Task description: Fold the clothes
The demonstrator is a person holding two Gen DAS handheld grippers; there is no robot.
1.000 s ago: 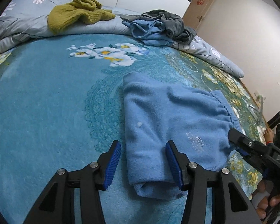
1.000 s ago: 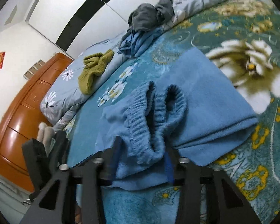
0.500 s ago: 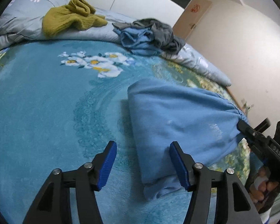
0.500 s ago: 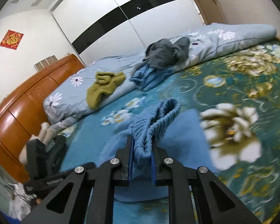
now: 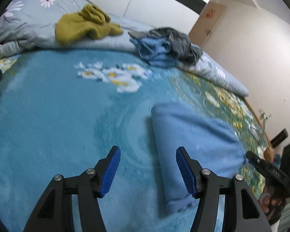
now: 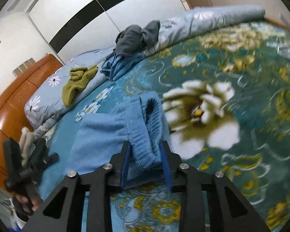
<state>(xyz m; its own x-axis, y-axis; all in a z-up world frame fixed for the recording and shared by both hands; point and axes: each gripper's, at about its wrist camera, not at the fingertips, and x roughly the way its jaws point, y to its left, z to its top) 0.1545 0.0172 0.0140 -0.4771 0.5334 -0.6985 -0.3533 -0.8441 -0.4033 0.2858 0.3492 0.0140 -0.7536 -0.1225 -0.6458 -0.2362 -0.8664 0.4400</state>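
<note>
Your right hand-held gripper [image 6: 146, 165] is opening around the ribbed waistband of the soft, floppy blue fleece garment [image 5: 193, 147] on the bed [image 5: 48, 125], the left hand-held gripper [image 5: 147, 171] open and empty; regrip at that thick hem.

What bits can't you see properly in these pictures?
- Blue pants: the right view shows the waistband between the right gripper as its jaws open, but the gripper body hides the near edge.
- Left view: a finger of the left gripper covers part of the pants' near end, and the picture is blurred.
- Grey and blue pile: too crumpled to tell what garments.
- Person: only a hand, cut by the edge.
</note>
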